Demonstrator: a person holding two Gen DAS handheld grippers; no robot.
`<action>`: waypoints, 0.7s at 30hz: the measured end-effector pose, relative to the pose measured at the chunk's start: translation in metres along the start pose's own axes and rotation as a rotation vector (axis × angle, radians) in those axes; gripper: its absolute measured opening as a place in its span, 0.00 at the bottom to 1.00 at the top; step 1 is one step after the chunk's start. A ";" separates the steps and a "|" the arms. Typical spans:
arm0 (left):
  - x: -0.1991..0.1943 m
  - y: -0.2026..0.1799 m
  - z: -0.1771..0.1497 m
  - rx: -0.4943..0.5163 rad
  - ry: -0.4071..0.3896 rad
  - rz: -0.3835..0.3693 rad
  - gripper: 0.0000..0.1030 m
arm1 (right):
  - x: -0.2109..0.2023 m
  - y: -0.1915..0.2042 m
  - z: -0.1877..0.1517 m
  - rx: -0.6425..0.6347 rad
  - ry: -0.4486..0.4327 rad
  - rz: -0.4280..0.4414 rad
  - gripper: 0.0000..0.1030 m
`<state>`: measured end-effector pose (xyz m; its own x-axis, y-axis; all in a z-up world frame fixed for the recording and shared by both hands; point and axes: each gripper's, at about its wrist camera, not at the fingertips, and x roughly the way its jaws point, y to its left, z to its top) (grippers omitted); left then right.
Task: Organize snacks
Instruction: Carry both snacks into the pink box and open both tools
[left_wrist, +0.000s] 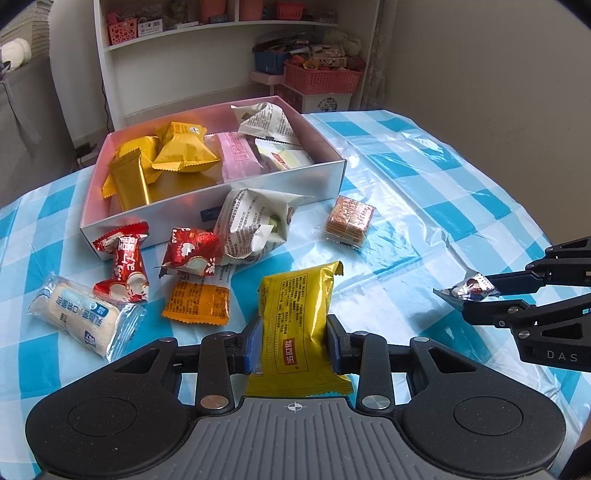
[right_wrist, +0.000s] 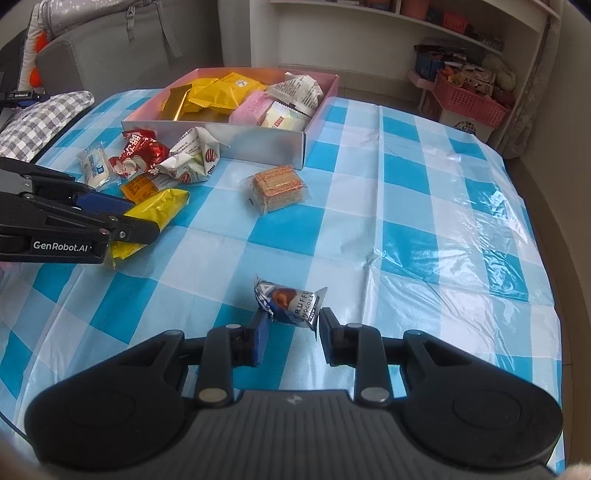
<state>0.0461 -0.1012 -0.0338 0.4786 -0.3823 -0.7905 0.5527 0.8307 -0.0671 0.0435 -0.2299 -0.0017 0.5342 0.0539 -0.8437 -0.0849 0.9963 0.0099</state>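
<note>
My left gripper is shut on a yellow snack packet, its blue pads pressing both long sides just above the checked tablecloth. In the right wrist view that gripper and the yellow packet sit at the left. My right gripper is shut on a small silver truffle chocolate, held slightly off the cloth; in the left wrist view this gripper holds the chocolate at the right edge. The open white box beyond holds yellow, gold, pink and white packets.
Loose on the cloth before the box lie two red packets, a white printed packet, an orange packet, a clear-wrapped white cake and a wafer pack. A shelf and pink basket stand behind the table.
</note>
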 end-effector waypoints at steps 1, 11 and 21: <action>-0.001 0.001 0.000 -0.003 0.004 0.004 0.32 | -0.001 0.002 0.002 -0.001 -0.003 -0.001 0.26; -0.016 0.011 0.006 -0.048 -0.013 0.009 0.32 | -0.001 0.017 0.023 0.014 -0.017 0.010 0.26; -0.027 0.025 0.018 -0.083 -0.034 0.025 0.31 | 0.003 0.026 0.055 0.071 -0.063 0.043 0.26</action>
<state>0.0594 -0.0779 -0.0035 0.5152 -0.3736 -0.7713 0.4823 0.8703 -0.0994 0.0886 -0.2003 0.0257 0.5833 0.0985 -0.8063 -0.0505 0.9951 0.0851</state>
